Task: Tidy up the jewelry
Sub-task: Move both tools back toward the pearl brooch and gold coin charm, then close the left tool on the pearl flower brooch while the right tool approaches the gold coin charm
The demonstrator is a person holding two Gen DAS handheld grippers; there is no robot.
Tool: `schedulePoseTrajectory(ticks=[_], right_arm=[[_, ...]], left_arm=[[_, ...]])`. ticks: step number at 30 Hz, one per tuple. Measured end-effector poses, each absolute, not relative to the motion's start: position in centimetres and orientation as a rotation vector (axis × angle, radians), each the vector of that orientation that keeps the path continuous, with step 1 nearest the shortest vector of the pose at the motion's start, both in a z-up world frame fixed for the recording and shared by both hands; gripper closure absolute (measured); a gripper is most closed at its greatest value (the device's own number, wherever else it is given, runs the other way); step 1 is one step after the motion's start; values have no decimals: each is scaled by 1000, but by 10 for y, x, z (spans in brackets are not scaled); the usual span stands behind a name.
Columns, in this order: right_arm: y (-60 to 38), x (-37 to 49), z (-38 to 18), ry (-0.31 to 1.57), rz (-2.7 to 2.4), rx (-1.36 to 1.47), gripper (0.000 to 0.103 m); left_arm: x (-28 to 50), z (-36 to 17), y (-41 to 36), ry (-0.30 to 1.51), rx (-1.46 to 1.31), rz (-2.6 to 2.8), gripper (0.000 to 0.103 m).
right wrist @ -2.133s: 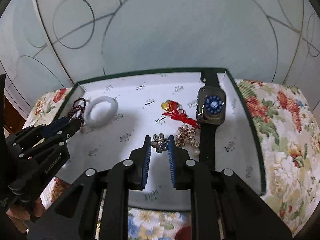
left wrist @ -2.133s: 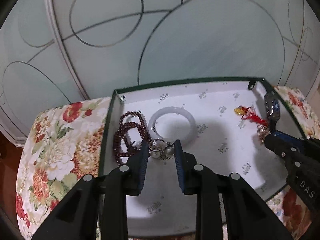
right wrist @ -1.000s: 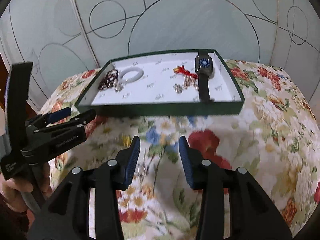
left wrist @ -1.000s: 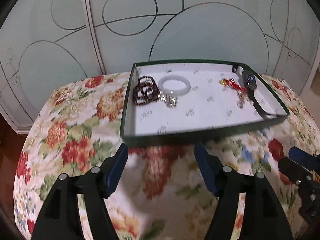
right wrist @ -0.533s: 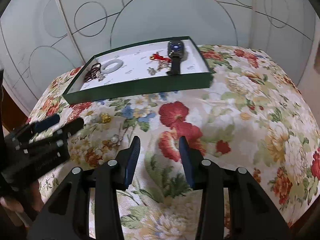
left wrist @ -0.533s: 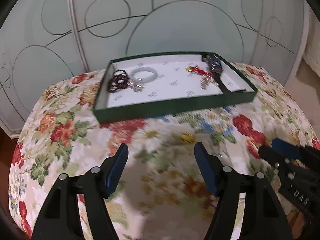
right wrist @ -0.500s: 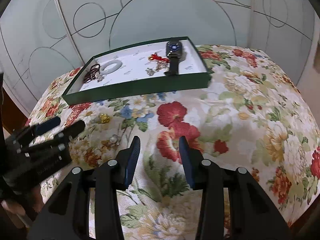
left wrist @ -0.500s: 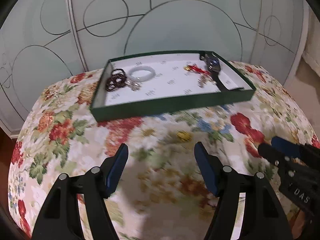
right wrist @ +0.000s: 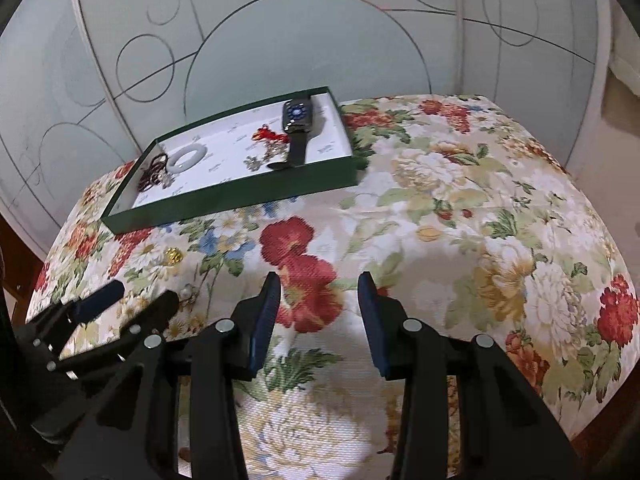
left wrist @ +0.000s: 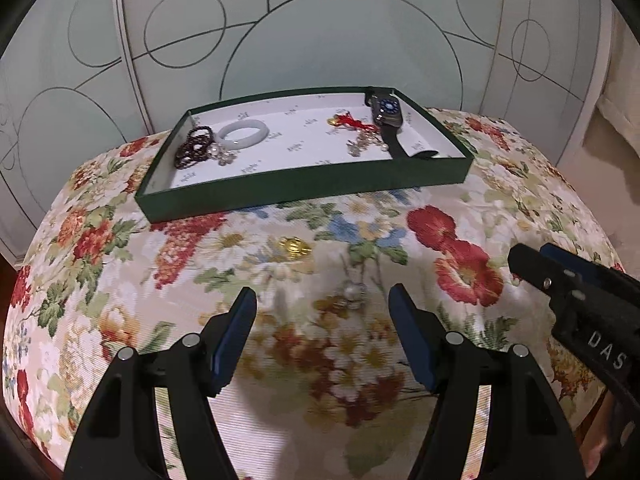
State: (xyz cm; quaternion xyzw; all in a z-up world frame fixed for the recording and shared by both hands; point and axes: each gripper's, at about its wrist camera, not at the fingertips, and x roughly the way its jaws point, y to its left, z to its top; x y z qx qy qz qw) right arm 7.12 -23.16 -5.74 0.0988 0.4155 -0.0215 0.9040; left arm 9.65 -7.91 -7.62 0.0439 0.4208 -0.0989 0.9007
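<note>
A green tray [left wrist: 304,190] [right wrist: 240,200] with a white floor stands at the back of the floral cushion. It holds dark red beads [left wrist: 194,146], a white bangle [left wrist: 243,134], a red charm [left wrist: 352,122], a small brooch [left wrist: 356,146] and a black watch [left wrist: 386,114] [right wrist: 298,118]. A gold piece [left wrist: 295,245] [right wrist: 174,256] and a pearl piece [left wrist: 352,292] [right wrist: 186,292] lie loose on the cushion. My left gripper [left wrist: 322,332] is open and empty, just short of the pearl piece. My right gripper [right wrist: 320,316] is open and empty over the cushion.
The floral cushion [right wrist: 460,208] falls away at its rounded edges. A pale glass wall with circle lines [left wrist: 320,32] stands right behind the tray. The right gripper shows at the right of the left wrist view [left wrist: 560,280].
Both grippers have pulled back out of the tray to the cushion's front, left a silver piece and a brooch in it, and opened. In the last half second the right view swung rightward.
</note>
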Motion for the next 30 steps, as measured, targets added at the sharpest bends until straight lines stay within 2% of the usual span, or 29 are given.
schedulePoseTrajectory(ticks=[4, 5, 6, 7, 12, 15, 20, 22, 24, 26, 30], right_arm=[[-241, 69, -56, 848, -49, 245, 63], [-242, 69, -55, 844, -50, 250, 63], [-243, 68, -55, 841, -51, 258, 63], [-244, 68, -54, 838, -51, 263, 63], [-246, 67, -51, 825, -42, 284, 63], [-246, 67, -50, 822, -39, 288, 63], [-246, 67, -55, 829, -34, 301, 63], [-247, 68, -56, 830, -32, 311, 63], [-247, 68, -57, 831, -29, 316, 63], [-247, 68, -58, 831, -27, 319, 63], [-247, 68, -58, 829, -23, 333, 63]], left_arm=[[97, -84, -87, 893, 65, -203, 37], [97, -85, -88, 898, 60, -201, 45], [97, -89, -89, 911, 57, -201, 61], [99, -93, -90, 934, 49, -205, 68], [94, -95, -87, 900, 65, -175, 91], [96, -95, -80, 906, 51, -178, 98], [97, -94, -74, 912, 29, -197, 96], [97, -95, -78, 912, 33, -205, 87], [96, -94, -81, 910, 25, -204, 65], [97, -95, -83, 907, 21, -195, 56], [103, -97, -90, 907, 33, -188, 52]])
